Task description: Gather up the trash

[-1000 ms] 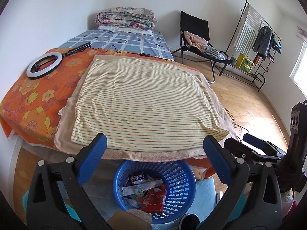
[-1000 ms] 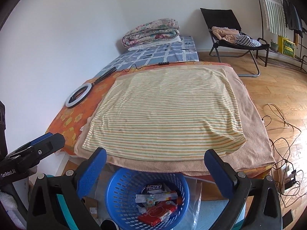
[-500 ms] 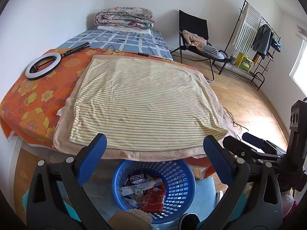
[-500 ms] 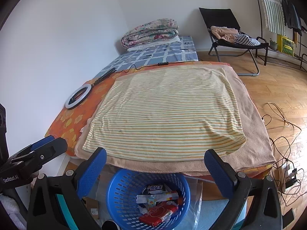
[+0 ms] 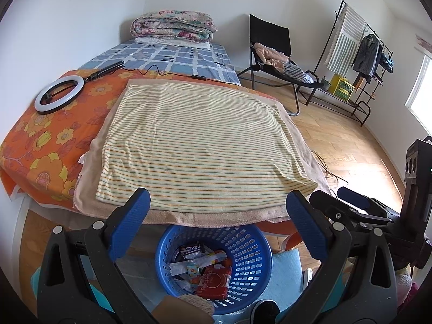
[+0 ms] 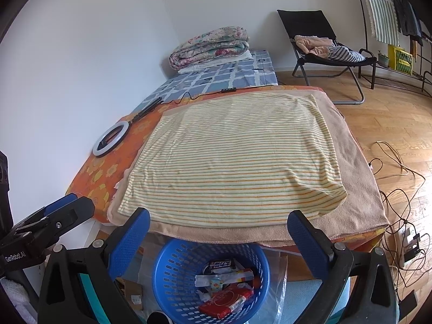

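A bed (image 5: pixel 51 140) with an orange flowered cover fills the middle of the scene, running from the near edge to the far wall. On it lies a tan towel (image 5: pixel 299 145), and on that a yellow striped cloth (image 5: pixel 199 145) spread flat. At the far end a folded quilt (image 5: pixel 172 25) rests on a blue checked sheet (image 5: pixel 172 56). To the far right a black folding chair (image 5: pixel 270 43) stands on the wooden floor with clothes heaped on its seat, and a clothes rack (image 5: pixel 361 46) stands further right.

On the floor, just below the near edge of the bed, sits a blue basket (image 5: pixel 251 256), and the trash (image 5: pixel 205 270) lies inside it: wrappers, paper scraps and a red packet (image 6: pixel 229 301).

A ring light (image 5: pixel 60 95) lies on the left of the orange cover, well apart from the striped cloth.

The left gripper (image 5: pixel 216 216) and the right gripper (image 6: pixel 217 226) both hover above the basket, jaws spread wide and holding nothing.
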`<move>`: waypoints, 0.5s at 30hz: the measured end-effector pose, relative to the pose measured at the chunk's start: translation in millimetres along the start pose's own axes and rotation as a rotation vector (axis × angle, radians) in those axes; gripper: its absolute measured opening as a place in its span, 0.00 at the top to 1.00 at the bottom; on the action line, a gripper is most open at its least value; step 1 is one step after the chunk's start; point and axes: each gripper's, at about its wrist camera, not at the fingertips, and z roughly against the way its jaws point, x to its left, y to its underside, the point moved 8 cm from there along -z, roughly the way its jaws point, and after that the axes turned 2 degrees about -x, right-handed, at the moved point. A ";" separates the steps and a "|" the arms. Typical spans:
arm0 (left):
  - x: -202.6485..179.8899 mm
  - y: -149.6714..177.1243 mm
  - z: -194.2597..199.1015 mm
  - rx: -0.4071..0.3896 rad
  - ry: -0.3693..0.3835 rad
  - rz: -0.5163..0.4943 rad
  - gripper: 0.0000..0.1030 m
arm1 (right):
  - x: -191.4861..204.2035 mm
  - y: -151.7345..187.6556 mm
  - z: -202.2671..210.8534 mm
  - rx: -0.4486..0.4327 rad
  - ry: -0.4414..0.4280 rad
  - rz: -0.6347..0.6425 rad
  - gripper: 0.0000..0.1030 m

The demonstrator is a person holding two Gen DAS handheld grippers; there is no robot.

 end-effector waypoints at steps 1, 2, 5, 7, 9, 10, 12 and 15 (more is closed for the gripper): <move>0.4 0.1 0.3 0.000 -0.001 0.001 0.01 | 0.6 0.1 -0.4 0.001 -0.001 -0.001 0.00; 0.5 0.1 0.4 -0.001 -0.001 0.002 0.01 | 1.4 0.6 -0.3 0.002 -0.001 -0.003 0.00; 0.1 0.2 0.3 -0.001 -0.001 0.003 0.01 | 2.5 0.7 -0.1 0.001 0.000 -0.006 0.00; 0.8 0.3 0.3 0.000 -0.001 0.002 0.01 | 3.2 0.5 -0.2 -0.001 -0.001 -0.007 0.00; -0.2 0.2 0.1 -0.001 0.000 0.001 0.01 | 3.1 1.4 0.5 -0.003 -0.001 -0.007 0.00; -2.8 -0.8 -0.2 -0.001 -0.001 0.000 0.01 | 3.8 1.4 0.6 -0.005 -0.001 -0.007 0.00; -2.7 -0.8 0.0 0.000 0.001 0.002 0.01 | 5.1 1.6 0.8 -0.006 -0.002 -0.009 0.00; -2.8 -0.9 0.2 -0.001 0.000 0.001 0.01 | 5.0 1.6 1.5 -0.006 -0.001 -0.010 0.00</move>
